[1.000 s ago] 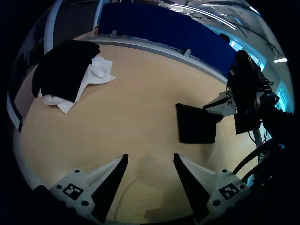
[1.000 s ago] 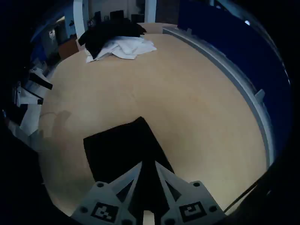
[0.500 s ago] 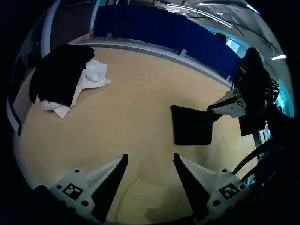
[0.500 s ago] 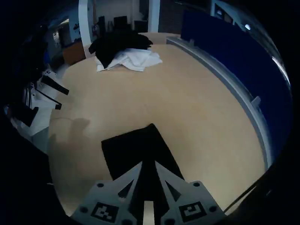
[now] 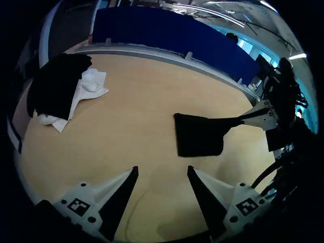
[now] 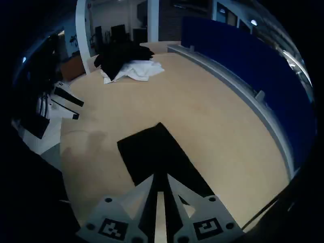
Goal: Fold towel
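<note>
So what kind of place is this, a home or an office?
Probably an open-plan office: a big pale wooden table bounded by a blue divider screen, and long strip lights on the ceiling.

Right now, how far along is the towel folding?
Done: the black towel lies on the table as a small folded rectangle. In hand: the right gripper is shut on its edge; the left gripper is open over the table. Left: probably release it, then perhaps the far pile of cloths.
</note>
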The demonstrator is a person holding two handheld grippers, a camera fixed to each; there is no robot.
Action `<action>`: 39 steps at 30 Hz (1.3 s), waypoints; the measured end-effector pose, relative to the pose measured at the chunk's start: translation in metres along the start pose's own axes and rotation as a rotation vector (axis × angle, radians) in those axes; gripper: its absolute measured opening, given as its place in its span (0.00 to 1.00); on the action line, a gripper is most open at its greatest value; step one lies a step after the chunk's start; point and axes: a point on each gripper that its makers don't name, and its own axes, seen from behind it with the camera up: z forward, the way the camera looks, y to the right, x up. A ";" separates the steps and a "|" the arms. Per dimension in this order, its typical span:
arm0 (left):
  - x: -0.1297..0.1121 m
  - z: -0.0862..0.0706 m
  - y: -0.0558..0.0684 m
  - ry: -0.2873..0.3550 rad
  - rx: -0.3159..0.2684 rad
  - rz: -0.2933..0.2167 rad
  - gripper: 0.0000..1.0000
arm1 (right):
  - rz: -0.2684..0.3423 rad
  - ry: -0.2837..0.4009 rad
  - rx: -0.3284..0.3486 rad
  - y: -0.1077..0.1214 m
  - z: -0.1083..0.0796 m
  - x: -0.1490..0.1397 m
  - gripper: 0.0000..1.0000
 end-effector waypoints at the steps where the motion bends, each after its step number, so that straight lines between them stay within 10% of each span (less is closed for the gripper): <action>1: 0.000 0.000 0.002 -0.001 -0.002 0.005 0.90 | 0.008 -0.003 -0.004 -0.001 -0.004 -0.006 0.09; 23: 0.000 0.004 0.031 -0.016 -0.039 0.073 0.90 | 0.249 -0.134 -0.144 0.018 -0.012 -0.145 0.09; 39: 0.002 0.000 0.032 -0.018 -0.036 0.082 0.90 | 0.290 -0.172 -0.196 0.027 0.001 -0.172 0.09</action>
